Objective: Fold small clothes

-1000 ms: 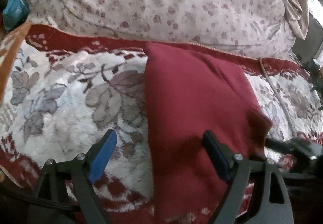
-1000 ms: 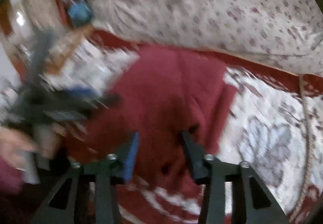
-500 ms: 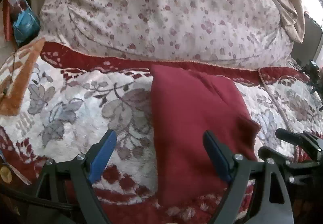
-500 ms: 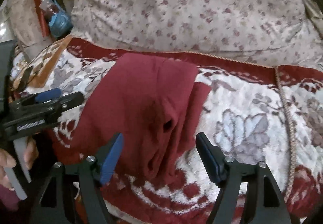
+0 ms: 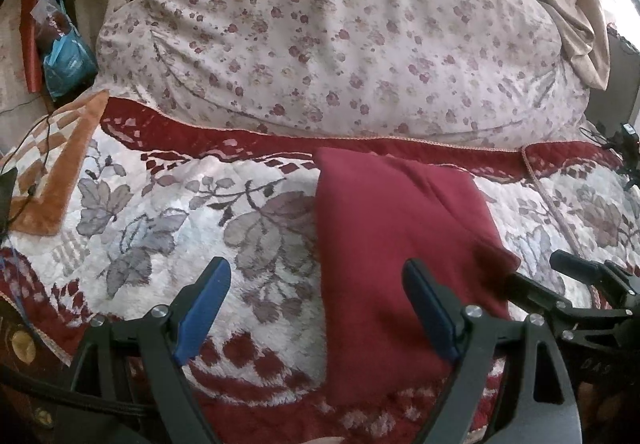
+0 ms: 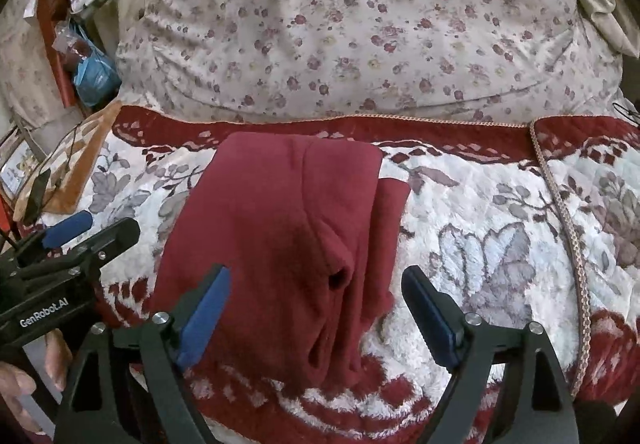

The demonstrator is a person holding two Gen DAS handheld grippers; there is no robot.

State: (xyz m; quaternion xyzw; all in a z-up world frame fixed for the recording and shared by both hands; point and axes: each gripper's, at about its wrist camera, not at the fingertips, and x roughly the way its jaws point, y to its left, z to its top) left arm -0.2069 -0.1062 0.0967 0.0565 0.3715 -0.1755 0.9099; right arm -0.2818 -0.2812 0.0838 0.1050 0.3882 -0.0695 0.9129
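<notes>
A dark red garment [image 5: 392, 244] lies folded into a long strip on the flowered blanket [image 5: 168, 228]. It also shows in the right wrist view [image 6: 280, 236], with a narrower layer sticking out along its right side. My left gripper [image 5: 316, 308] is open and empty, held above the garment's left edge near its front end. My right gripper [image 6: 316, 308] is open and empty, held above the garment's near right part. Each gripper shows in the other's view: the right gripper [image 5: 580, 284] at the right, the left gripper [image 6: 72, 244] at the left.
A large flowered pillow [image 5: 340, 44] lies behind the garment. An orange patterned cloth [image 5: 60, 164] with a black cable lies at the far left. A blue bag [image 5: 68, 60] and clutter sit beyond it. A braided cord [image 6: 568, 228] crosses the blanket at the right.
Both grippers have pulled back and up from the garment. The right gripper has opened wide and let the garment go. The garment now lies still on the blanket.
</notes>
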